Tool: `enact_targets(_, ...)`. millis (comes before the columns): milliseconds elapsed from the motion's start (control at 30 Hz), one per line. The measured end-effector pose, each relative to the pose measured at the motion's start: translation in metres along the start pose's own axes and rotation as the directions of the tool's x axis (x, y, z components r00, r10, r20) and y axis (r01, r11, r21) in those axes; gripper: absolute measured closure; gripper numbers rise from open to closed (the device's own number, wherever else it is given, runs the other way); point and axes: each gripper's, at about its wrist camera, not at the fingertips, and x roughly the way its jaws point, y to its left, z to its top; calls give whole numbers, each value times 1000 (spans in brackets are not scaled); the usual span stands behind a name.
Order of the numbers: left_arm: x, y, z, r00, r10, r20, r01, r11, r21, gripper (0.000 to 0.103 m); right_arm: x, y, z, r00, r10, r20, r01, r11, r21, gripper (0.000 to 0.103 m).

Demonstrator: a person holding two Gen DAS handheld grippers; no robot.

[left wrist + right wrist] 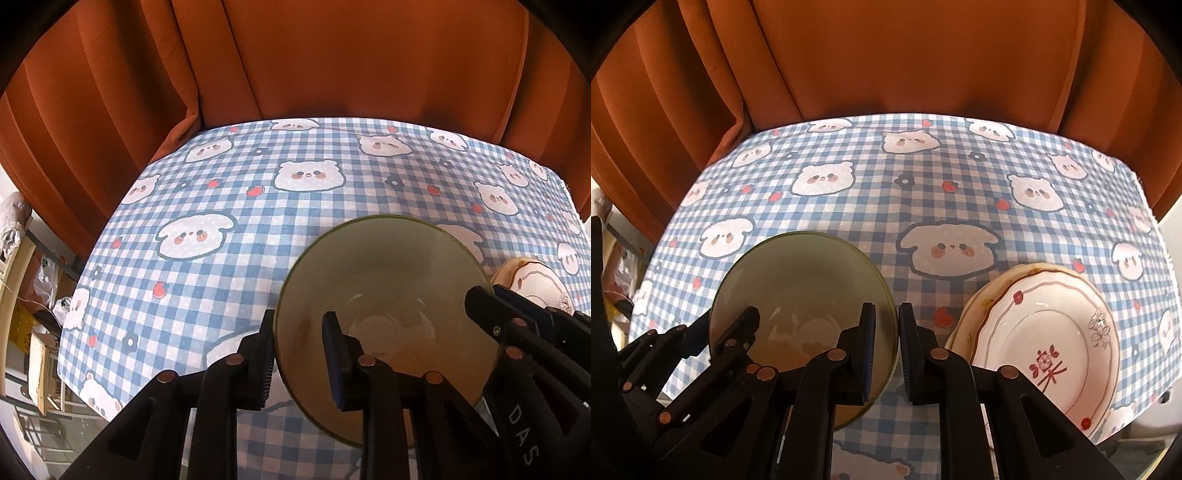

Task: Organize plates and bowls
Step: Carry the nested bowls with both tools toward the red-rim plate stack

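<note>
Lifting now would hang the green bowl (798, 280) from one side only. Your right gripper (887, 314) is clamped tight on its right rim, while the left gripper (298, 321) merely straddles the left rim, jaws a little apart and not pinching. The bowl could tip or slip out.

It sits toward the near edge of the table (871, 206), with the stacked plates (1045, 332) just beside it near the right edge. Swinging right could knock them, and the top plate looks close to the near right corner. The far and left stretches of the table are bare, up to the curtain (886, 55).
</note>
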Motion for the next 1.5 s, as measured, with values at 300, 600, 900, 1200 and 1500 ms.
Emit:
enact_targets(300, -2, -1, -2, 998, -68, -17, 68, 998, 16, 45, -2, -2, -2, 1000, 24, -21, -24, 1000, -4, 85)
enact_targets(600, 21, 4, 7, 981, -169, -94, 174, 983, 54, 38, 9, -3, 1, 997, 6, -74, -3, 999, 45, 85)
enact_targets(900, 50, 11, 14, 942, -279, -186, 296, 952, 74, 38, 30, 1, 3, 989, -54, -139, 74, 988, 138, 60)
enact_targets(1200, 56, 11, 15, 916, -344, -207, 369, 924, 96, 38, 42, -7, -2, 988, -50, -147, 85, 967, 240, 53)
enact_targets(1500, 58, 6, 16, 927, -317, -202, 342, 934, 106, 38, 56, -12, -1, 987, 58, -147, -18, 964, 264, 53)
